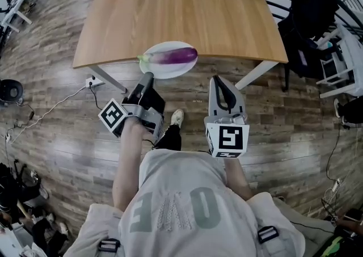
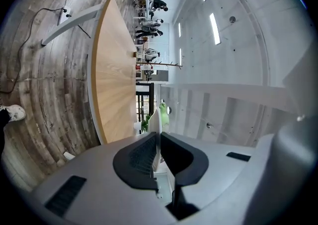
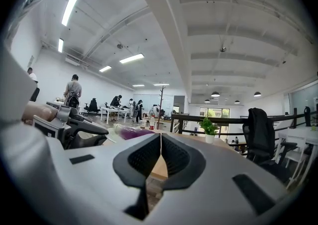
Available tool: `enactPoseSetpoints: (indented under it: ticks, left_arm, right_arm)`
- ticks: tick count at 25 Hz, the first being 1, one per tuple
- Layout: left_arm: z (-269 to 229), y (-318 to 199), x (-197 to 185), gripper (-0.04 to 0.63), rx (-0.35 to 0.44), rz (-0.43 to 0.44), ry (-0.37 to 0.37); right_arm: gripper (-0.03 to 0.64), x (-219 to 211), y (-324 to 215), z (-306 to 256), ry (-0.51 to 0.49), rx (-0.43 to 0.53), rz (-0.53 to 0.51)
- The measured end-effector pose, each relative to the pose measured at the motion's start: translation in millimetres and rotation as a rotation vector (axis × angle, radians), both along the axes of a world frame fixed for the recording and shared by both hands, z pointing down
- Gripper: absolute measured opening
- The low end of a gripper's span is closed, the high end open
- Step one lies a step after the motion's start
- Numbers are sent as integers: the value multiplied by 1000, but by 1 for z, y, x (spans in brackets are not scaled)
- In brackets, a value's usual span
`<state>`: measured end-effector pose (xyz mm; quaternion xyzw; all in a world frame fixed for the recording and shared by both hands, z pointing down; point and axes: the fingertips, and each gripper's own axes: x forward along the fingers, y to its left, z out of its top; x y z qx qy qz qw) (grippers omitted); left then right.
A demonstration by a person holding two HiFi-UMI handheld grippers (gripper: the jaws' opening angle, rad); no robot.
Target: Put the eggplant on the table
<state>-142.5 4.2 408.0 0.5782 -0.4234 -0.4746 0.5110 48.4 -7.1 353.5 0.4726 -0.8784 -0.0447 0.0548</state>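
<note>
Wood table [image 1: 181,12], plank floor [image 1: 57,108]. Purple eggplant [image 1: 180,55] carried on plate [image 1: 170,70], rim clamped by left gripper [image 1: 148,75]. Right gripper [image 1: 219,81] closed, empty.

Head view, from above: both bare forearms reach forward from the torso, the left forearm [image 1: 127,159] angled slightly inward and the right forearm [image 1: 235,173] nearly straight ahead. Each carries a grey plastic two-jaw tool with a black-and-white marker cube at its rear.

The left gripper [image 1: 147,75] [image 2: 159,137] is rolled onto its side, and its black ribbed pads are closed on the thin rim of a white round plate [image 1: 170,70] [image 2: 155,119], seen edge-on between them.

The right gripper [image 1: 218,80] [image 3: 160,139] is held upright and level beside it. Its pads meet along a single seam with nothing between them.
</note>
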Motion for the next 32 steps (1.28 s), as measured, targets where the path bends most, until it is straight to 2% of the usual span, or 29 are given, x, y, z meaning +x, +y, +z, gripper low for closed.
enactPoseSetpoints:
  ticks: [7,10,13,16,23,32]
  left_arm:
    - [-11,-79,-47,20,-4,2,-1]
    - [-12,-111,-65,20,4,1,-25]
    - [-13,-141,-77,20,6,13,-48]
    - [-17,-172,-85,20,19,27,-39]
    - [-14,-222,-94,20,-4,41,-42]
    - [-13,-273,-75,20,-13,62,-36]
  right_arm:
    - [20,-53,-81,-19,12,6,-16]
    - [20,-74,-111,-23,19,19,-24]
    - [20,-91,-139,-25,24,30,-27]
    - [20,-104,-167,-30,20,40,-25]
    - [20,-108,-214,-28,16,12,1]
    - [20,-87,-263,-29,31,-13,15]
